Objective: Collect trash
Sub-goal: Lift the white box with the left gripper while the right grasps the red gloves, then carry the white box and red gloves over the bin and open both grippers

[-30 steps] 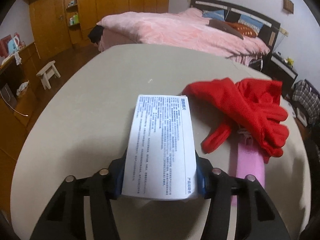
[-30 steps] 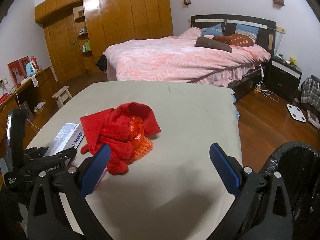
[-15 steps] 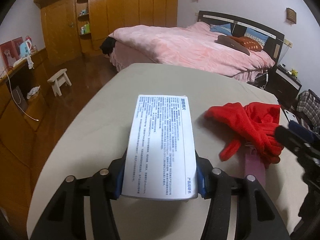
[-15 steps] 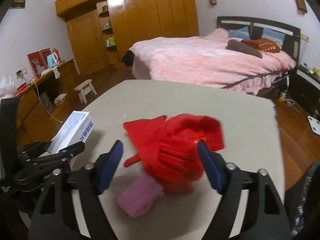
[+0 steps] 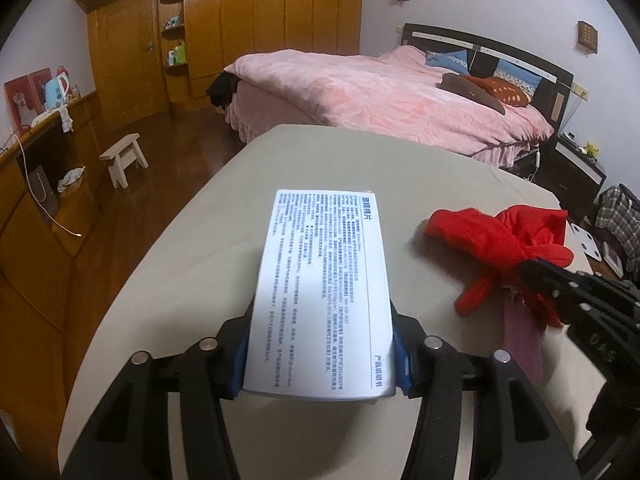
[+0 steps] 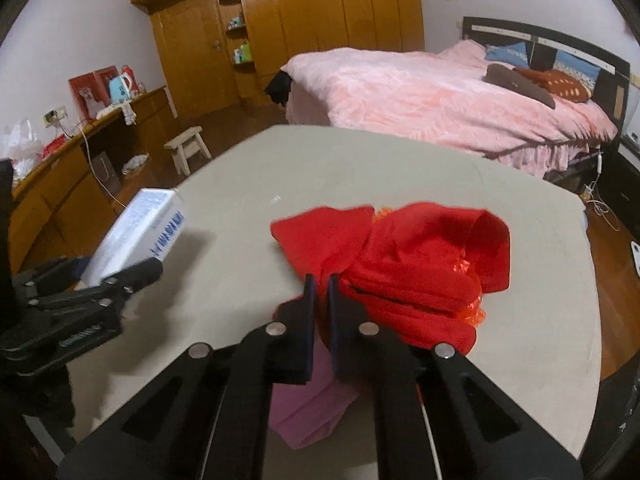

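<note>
Left gripper (image 5: 322, 356) clamped on white rectangular cardboard box with blue print (image 5: 324, 292), held above beige table (image 5: 192, 272). Right gripper (image 6: 321, 284) pinched nearly closed on crumpled red plastic bag (image 6: 416, 272), lying on table over pink paper packet (image 6: 308, 408).

The white box (image 5: 324, 300) looks like smooth printed card, the red glove bundle (image 6: 416, 272) soft knitted cloth, the surface (image 6: 400, 176) matt grey, the wardrobe (image 6: 340, 20) glossy wood.
</note>
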Tool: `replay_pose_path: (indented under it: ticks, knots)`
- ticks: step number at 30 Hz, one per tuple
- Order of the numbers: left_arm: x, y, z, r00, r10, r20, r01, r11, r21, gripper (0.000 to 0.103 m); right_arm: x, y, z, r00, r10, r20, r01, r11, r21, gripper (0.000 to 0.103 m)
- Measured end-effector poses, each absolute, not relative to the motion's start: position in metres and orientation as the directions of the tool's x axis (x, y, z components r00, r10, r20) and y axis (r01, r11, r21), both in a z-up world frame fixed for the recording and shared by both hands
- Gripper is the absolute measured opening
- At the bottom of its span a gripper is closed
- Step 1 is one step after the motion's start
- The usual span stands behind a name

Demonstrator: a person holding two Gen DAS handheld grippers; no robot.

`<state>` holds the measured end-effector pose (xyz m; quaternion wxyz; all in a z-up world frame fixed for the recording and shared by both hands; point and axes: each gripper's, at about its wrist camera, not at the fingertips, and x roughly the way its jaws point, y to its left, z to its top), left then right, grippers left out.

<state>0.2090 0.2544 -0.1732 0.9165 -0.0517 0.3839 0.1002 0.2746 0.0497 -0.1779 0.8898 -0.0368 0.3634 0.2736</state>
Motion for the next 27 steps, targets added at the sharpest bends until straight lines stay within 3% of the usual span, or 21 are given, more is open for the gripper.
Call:
replay_pose_path:
  ticks: [27]
  knots:
    - [0.192,0.186,-0.117,0.755,0.055,-0.654,-0.09,0.996,-0.02,0.054,0.228,-0.031,-0.078,0.694,0.509,-0.509,-0.488,0.852,0.187,0.005]
